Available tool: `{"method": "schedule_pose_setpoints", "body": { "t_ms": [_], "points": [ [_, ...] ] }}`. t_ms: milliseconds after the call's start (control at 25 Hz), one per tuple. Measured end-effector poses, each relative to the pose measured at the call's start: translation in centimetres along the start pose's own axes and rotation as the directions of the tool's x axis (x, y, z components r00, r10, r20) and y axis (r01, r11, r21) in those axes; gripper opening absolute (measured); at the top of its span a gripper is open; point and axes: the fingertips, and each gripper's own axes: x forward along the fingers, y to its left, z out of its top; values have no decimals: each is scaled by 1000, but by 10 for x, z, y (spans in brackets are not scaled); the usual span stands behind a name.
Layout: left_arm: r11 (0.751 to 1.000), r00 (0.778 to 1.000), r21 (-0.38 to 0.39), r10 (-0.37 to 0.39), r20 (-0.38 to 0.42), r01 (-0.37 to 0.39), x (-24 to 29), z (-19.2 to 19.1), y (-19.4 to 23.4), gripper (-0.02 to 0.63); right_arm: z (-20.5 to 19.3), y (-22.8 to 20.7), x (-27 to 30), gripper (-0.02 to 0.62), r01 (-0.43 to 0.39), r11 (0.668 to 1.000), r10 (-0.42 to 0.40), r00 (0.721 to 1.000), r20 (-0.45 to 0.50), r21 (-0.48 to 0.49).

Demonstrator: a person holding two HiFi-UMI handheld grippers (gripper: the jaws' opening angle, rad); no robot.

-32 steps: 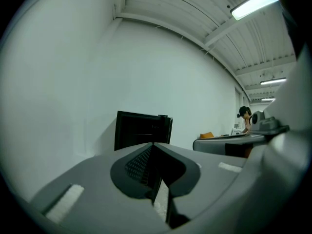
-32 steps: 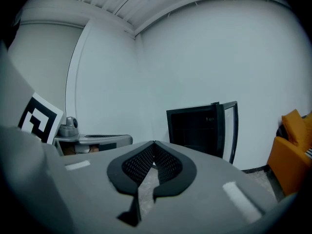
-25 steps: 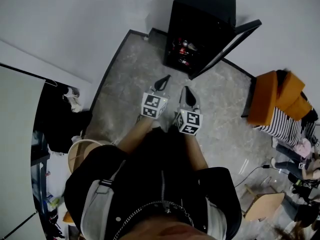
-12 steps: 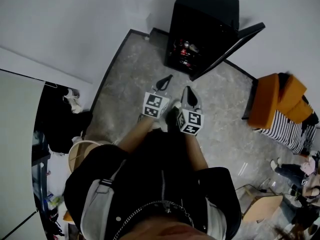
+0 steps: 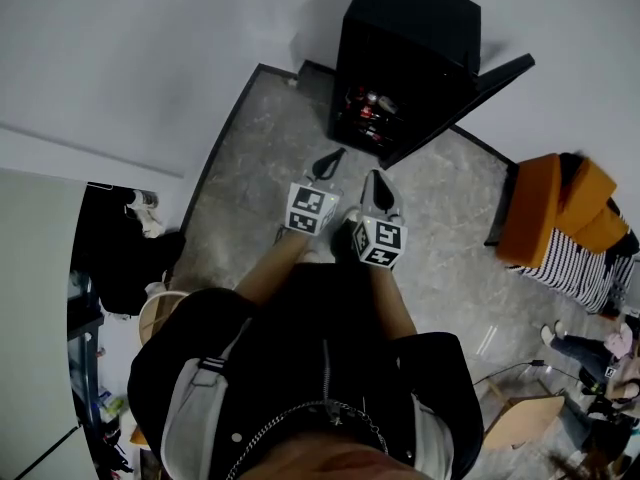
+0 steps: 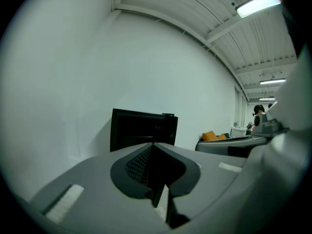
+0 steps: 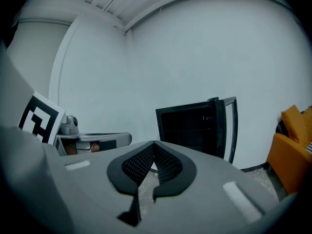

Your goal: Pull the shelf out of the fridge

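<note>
Black fridge (image 5: 405, 53) at the far edge of the grey stone floor (image 5: 270, 148), back against the white wall (image 5: 130, 58). Door (image 5: 495, 76) swung wide open toward the right. Shelf (image 5: 362, 120) inside the fridge, not pulled out, seen only dimly in the dark interior, with red cans and bottles (image 5: 368, 103) on it.

Left hand-held gripper (image 5: 330, 160) held out over the middle of the floor, well apart from the fridge and pointing toward the open front. Jaws closed fully, ribbed pads pressed together, nothing between them, as shown clearly in the left gripper view. Right hand-held gripper (image 5: 375, 180) just beside it, a little nearer to the person, also aimed at the fridge. Jaws closed as well, tips touching, empty. Marker cube (image 5: 310, 210) on the left one and marker cube (image 5: 378, 241) on the right one near each other, not touching.

Person in a black jacket (image 5: 300, 368) standing at the near side of the floor, both forearms stretched forward.

Orange armchair (image 5: 550, 203) at the right edge of the floor, beside the fridge door but apart from it. Striped fabric (image 5: 575, 268) just below the armchair. Other people only partly visible at the lower right corner, too small for details.
</note>
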Motion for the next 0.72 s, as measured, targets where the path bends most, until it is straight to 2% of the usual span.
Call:
{"method": "schedule_pose_setpoints", "body": {
  "t_ms": [720],
  "points": [
    [1000,999,6,26,-28,-25,113,31,15,6,54,-73,86,3,-42,999,42,999,-1,10]
  ]
}}
